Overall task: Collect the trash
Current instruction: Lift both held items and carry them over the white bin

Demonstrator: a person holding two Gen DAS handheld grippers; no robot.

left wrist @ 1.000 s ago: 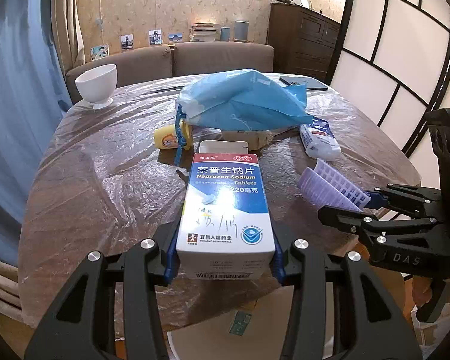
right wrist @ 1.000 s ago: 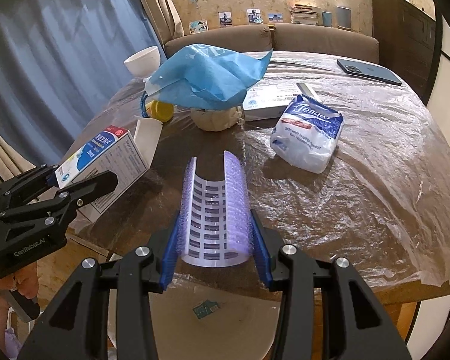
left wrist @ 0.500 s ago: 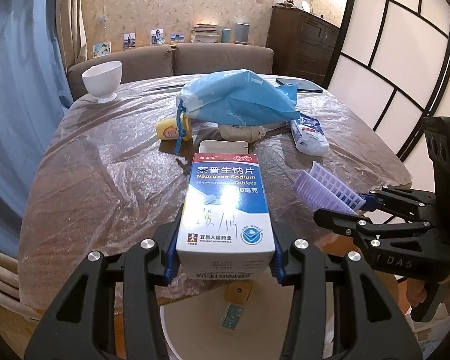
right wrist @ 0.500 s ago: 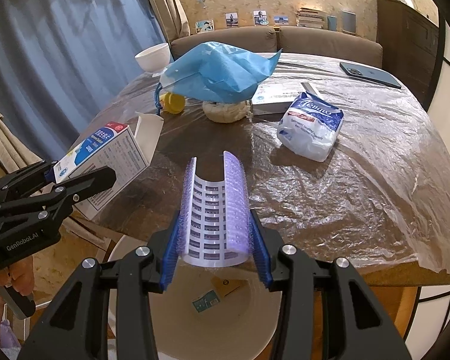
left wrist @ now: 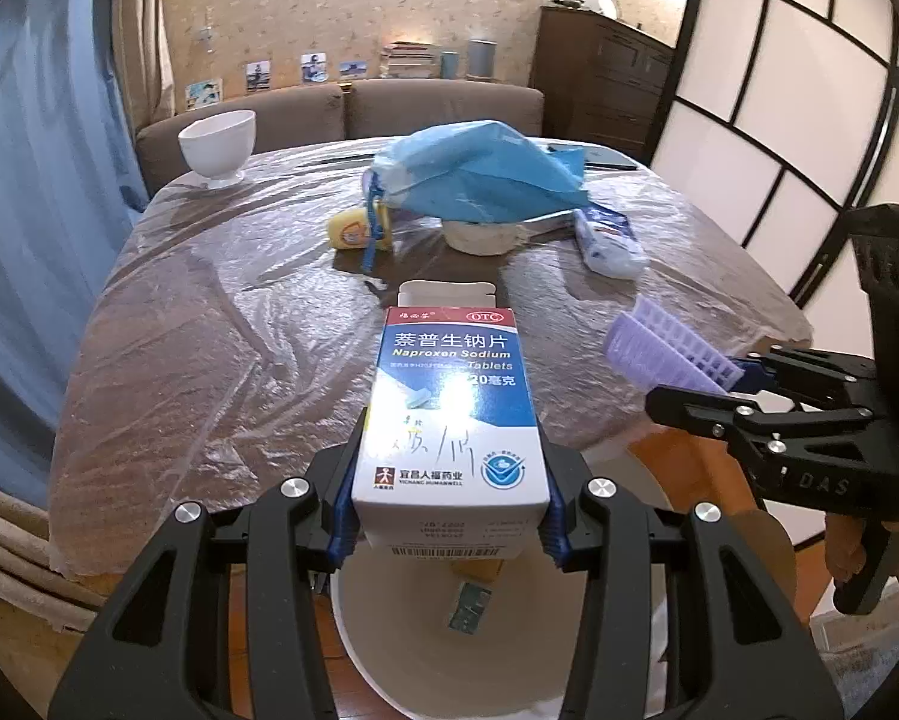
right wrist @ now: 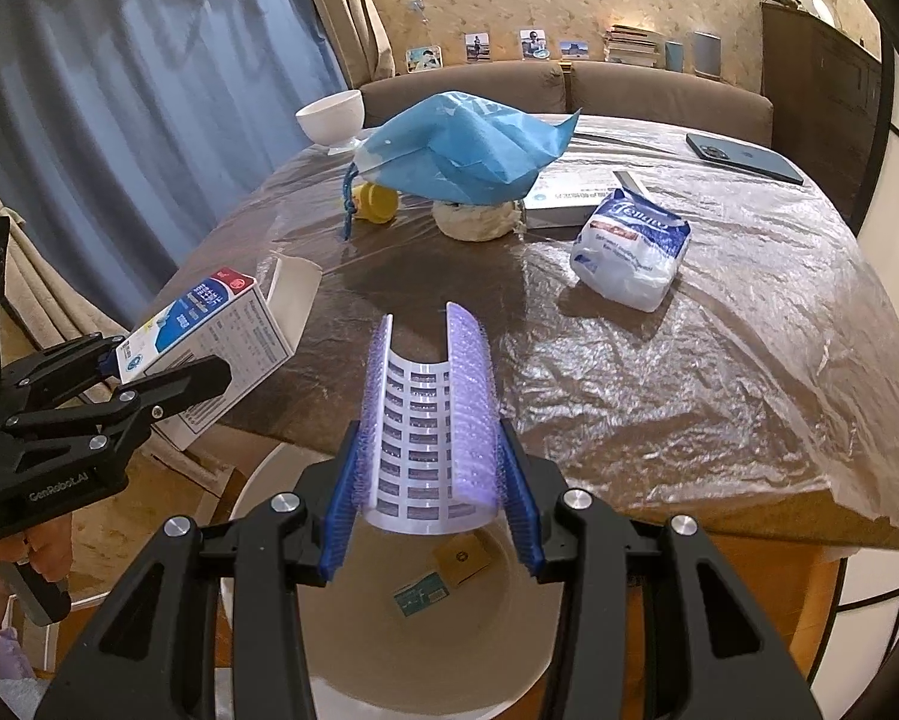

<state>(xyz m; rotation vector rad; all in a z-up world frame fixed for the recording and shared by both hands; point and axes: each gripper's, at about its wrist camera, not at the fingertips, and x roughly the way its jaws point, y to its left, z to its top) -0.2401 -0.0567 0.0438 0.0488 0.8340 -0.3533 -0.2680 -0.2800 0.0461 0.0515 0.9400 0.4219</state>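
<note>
The medicine box (left wrist: 452,414) is a white carton with a blue band and a red top strip, its end flap open at the far end; it sits clamped between the fingers of the left gripper (left wrist: 449,498), held over the white bin (left wrist: 569,648) just off the near edge of the counter (left wrist: 221,324). Its face reads "OTC", "Naproxen Sodium Tablets" and Chinese characters, with a handwritten scrawl and "YICHANG HUMANWELL" lower down. The right gripper (right wrist: 428,504) has its fingers pressed on a curved lilac bristled plastic strip (right wrist: 428,414), a white slotted backing showing inside the curl, also above the bin (right wrist: 425,648), where a teal packet (right wrist: 420,593) and a brown card (right wrist: 462,555) lie. Beyond the fingers, on the plastic-covered counter, rest a white tissue pack (right wrist: 632,252) marked "Tempo", a blue bag (right wrist: 467,150), a yellow tub (right wrist: 377,201), a white bowl (right wrist: 331,117) and a dark phone (right wrist: 743,156).
</note>
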